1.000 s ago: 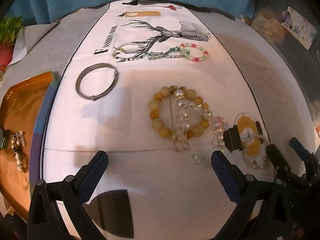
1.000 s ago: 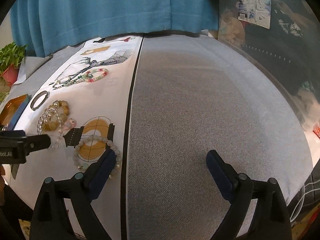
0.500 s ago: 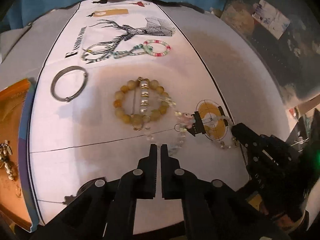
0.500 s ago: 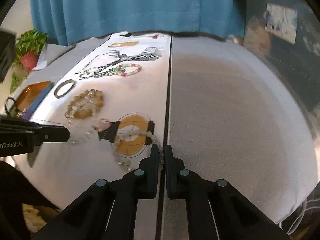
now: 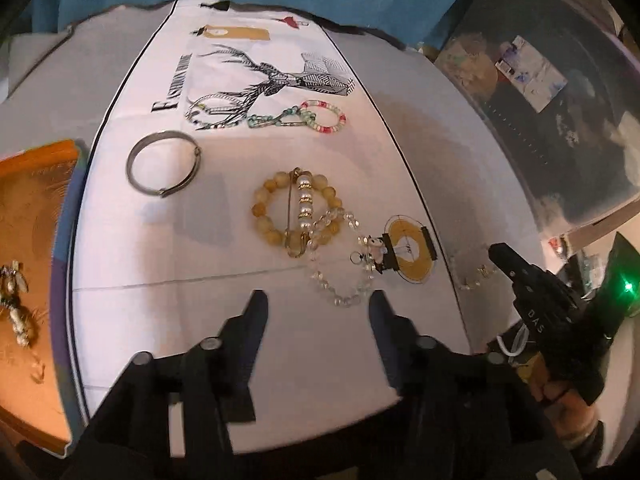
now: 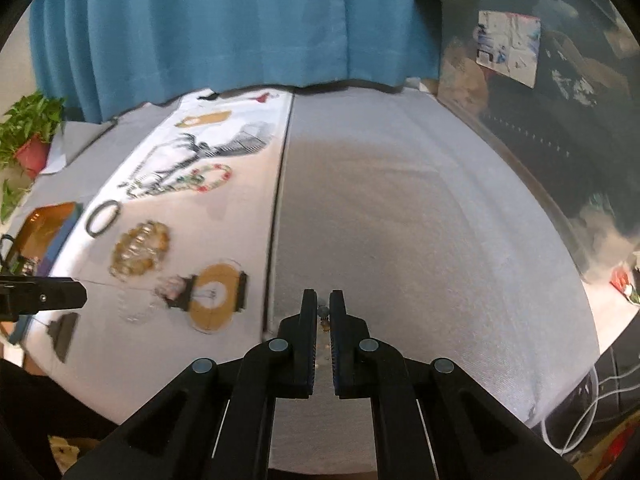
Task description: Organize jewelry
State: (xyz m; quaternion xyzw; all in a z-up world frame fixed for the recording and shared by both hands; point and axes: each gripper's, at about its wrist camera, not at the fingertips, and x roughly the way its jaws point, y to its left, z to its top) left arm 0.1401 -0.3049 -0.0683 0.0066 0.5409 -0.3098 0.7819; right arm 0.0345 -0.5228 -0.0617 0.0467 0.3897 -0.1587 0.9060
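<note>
On the white printed cloth (image 5: 140, 248) lie a silver bangle (image 5: 162, 162), a yellow bead bracelet (image 5: 296, 210) with a pearl pin across it, a clear crystal bracelet (image 5: 340, 276) and several colourful bracelets (image 5: 324, 117) at the back. My left gripper (image 5: 318, 312) is open just in front of the crystal bracelet. My right gripper (image 6: 323, 308) is shut on a pale bead bracelet (image 6: 322, 314), of which only a few beads show between the fingers; in the left wrist view it (image 5: 504, 256) drags the beads (image 5: 472, 278) over the grey cloth.
An orange tray (image 5: 36, 208) with a pearl piece (image 5: 14, 304) sits at the left. A yellow round print with a black clip (image 5: 408, 250) lies near the cloth's right edge. Grey cloth (image 6: 400, 220) covers the right side. A blue curtain hangs behind; a potted plant (image 6: 28, 128) stands far left.
My left gripper has opened from shut. My right gripper stayed shut and pulled the pale bead bracelet off the yellow print, rightward onto the grey cloth.
</note>
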